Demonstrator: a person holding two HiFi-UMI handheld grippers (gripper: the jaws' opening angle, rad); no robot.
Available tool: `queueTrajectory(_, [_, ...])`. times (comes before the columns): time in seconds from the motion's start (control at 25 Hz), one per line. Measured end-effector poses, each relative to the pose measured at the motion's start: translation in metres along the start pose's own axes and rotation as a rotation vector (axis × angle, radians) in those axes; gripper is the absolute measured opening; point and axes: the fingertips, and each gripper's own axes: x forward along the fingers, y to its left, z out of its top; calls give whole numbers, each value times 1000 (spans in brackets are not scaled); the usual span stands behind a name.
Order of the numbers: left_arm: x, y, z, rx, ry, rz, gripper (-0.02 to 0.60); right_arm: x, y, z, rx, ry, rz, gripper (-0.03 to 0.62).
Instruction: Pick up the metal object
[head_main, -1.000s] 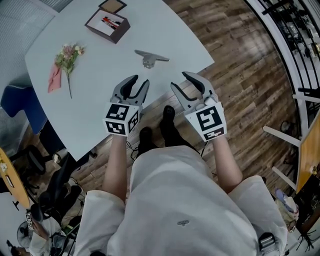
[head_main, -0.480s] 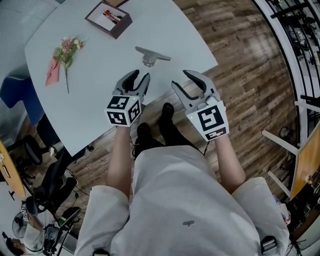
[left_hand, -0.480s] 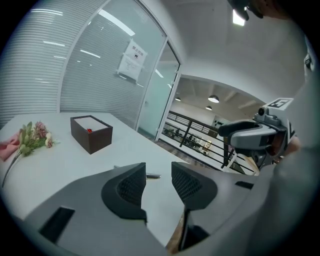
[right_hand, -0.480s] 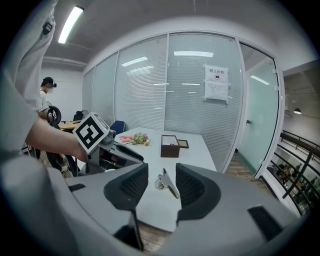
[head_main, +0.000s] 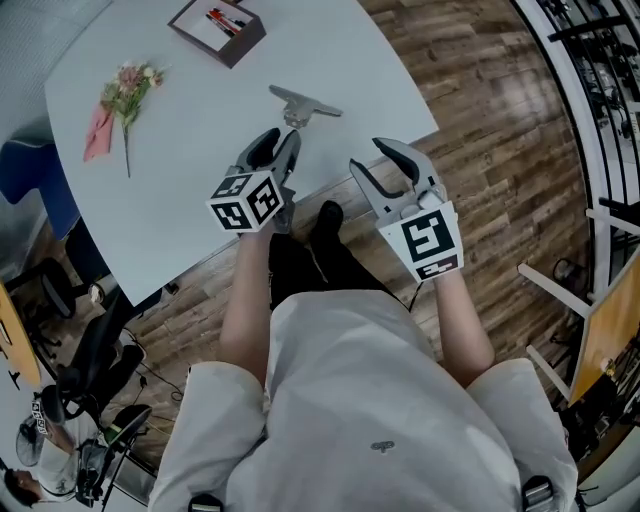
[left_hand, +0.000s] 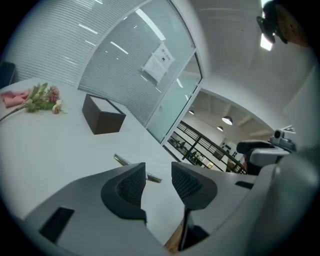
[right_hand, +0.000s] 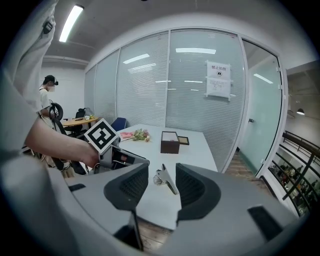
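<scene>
The metal object (head_main: 303, 105), a flat silver bar on a small round base, lies on the white table (head_main: 190, 190) near its front edge. My left gripper (head_main: 278, 145) hovers just short of it, jaws open by a narrow gap with nothing between them. In the left gripper view the metal object (left_hand: 121, 160) shows low past the pads (left_hand: 131, 186). My right gripper (head_main: 367, 154) is open, off the table's edge over the wooden floor, to the right of the bar. The right gripper view frames the metal object (right_hand: 165, 179) between its jaws.
A dark brown box (head_main: 218, 28) stands at the table's far side, and a pink flower sprig (head_main: 123, 95) lies at the left. A blue chair (head_main: 35, 195) and a black office chair (head_main: 95, 355) are at the left; a railing (head_main: 600, 70) runs along the right.
My left gripper has moved forward over the table, closer to the metal object. The right gripper has stayed nearly where it was, still open.
</scene>
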Motion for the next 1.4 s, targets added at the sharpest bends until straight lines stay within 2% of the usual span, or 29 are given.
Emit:
queueTrajectory(0.24, [12,16,-5,-190,-52,-4,155,3,-2,-2,-6,16,-1,178])
queueTrajectory(0.6, [29,35,-21,-373,-49,-8,155,13,-2,2,-1,30,-10,178])
queueTrajectory(0.96, [53,42,-30,-564,-45,-44,155,21,-12,0,24,61,-23,178])
queueTrajectory(1.2, [64,47,-32,-636,-46,-48,155,23,-20,-4,39,80,-42,178])
queueTrajectory(1.4, [72,46,-34,-664,-34,-51,155,22,-26,-7,49,90,-56,178])
